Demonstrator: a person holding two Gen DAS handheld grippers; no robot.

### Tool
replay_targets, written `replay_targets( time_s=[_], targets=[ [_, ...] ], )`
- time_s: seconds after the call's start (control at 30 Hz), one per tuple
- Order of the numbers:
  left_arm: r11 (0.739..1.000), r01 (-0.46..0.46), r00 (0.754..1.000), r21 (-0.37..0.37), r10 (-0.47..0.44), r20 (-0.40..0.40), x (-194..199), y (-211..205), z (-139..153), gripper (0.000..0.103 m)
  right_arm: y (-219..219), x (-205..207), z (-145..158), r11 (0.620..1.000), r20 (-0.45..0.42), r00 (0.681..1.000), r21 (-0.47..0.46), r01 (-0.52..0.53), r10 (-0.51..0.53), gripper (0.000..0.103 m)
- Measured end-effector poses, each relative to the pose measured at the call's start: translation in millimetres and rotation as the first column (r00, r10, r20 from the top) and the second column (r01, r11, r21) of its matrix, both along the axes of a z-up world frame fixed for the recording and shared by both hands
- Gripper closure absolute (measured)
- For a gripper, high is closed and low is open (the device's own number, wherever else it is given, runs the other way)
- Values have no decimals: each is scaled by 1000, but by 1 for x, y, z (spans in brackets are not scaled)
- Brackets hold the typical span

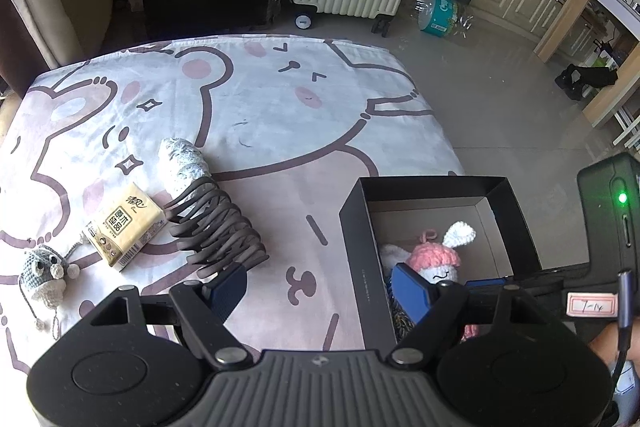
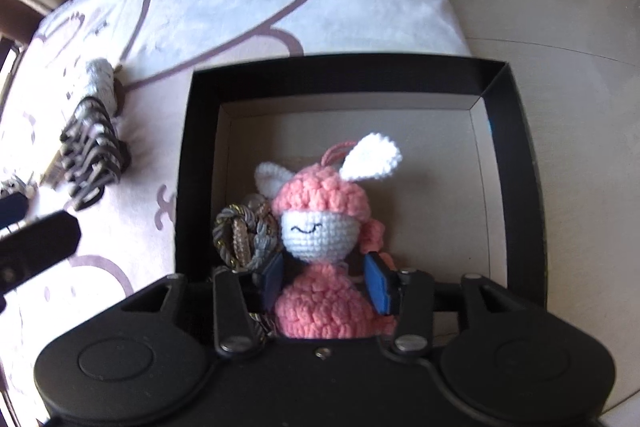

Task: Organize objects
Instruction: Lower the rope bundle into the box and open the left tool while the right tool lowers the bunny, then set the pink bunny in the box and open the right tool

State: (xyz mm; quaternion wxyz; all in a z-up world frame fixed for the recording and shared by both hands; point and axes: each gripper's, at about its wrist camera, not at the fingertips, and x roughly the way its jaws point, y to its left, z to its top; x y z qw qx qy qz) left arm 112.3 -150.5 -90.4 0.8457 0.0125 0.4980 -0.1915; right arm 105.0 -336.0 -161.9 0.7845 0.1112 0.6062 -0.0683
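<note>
Blue ribbed pads on my right gripper (image 2: 328,285) stand either side of the pink crochet doll (image 2: 320,239), low at its nubbly body; the right-hand pad shows a sliver of gap, so I read the jaws as parted and not pressing. That doll, with white knitted ears and a stitched smile on a smooth white face, sits inside the black cardboard box (image 2: 520,147), whose inner floor is plain brown card. Beside the doll, against the box's left wall, lies a coil of braided cords (image 2: 240,235).

My left gripper (image 1: 324,287) hangs wide open over the plush cartoon-print blanket (image 1: 260,107), holding nothing, one pad near the box's edge. Just past its left pad stands a stack of dark hair ties (image 1: 216,227) looped around a crinkled foil-wrapped cylinder (image 1: 182,163). Touching that, a glossy yellow tissue pack (image 1: 126,227) lies flat, and nearer the blanket's edge a grey crochet mouse (image 1: 46,267).
</note>
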Motion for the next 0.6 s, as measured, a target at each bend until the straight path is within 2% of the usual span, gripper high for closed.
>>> replay_targets(
  time_s=[0.07, 0.13, 0.4, 0.6],
  targets=[
    [1000, 5, 1000, 6, -5, 7, -2, -1, 2, 23, -4, -2, 5, 1000, 20, 999, 7, 26, -26, 64],
    [1000, 10, 1000, 11, -10, 12, -4, -2, 3, 23, -5, -4, 2, 999, -5, 999, 21, 34, -34, 77],
    [999, 21, 1000, 39, -21, 19, -7, -3, 2, 23, -3, -5, 2, 999, -17, 999, 23, 32, -32, 77],
    [998, 20, 999, 59, -22, 32, -7, -3, 3, 23, -10, -14, 24, 997, 62, 996, 29, 70, -71, 77]
  ],
)
